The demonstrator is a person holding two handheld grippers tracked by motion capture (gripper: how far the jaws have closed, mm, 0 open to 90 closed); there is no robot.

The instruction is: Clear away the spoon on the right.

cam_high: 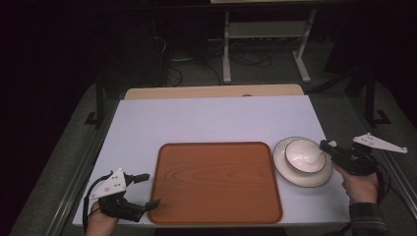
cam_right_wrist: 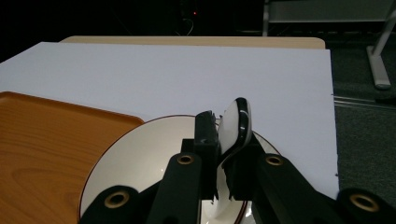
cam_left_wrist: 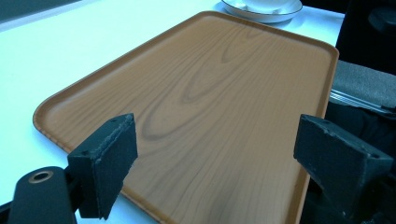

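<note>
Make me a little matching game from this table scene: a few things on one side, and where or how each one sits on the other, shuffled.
Things:
1. wooden tray
2. white spoon
3. plate
4. left gripper

Places or states:
A. pinched between the right gripper's jaws
B. jaws wide apart at the tray's near left corner
C. lies bare in the middle of the white table
D. on the table just right of the tray, carrying a bowl

Pairs: 1-C, 2-A, 3-D, 4-B
</note>
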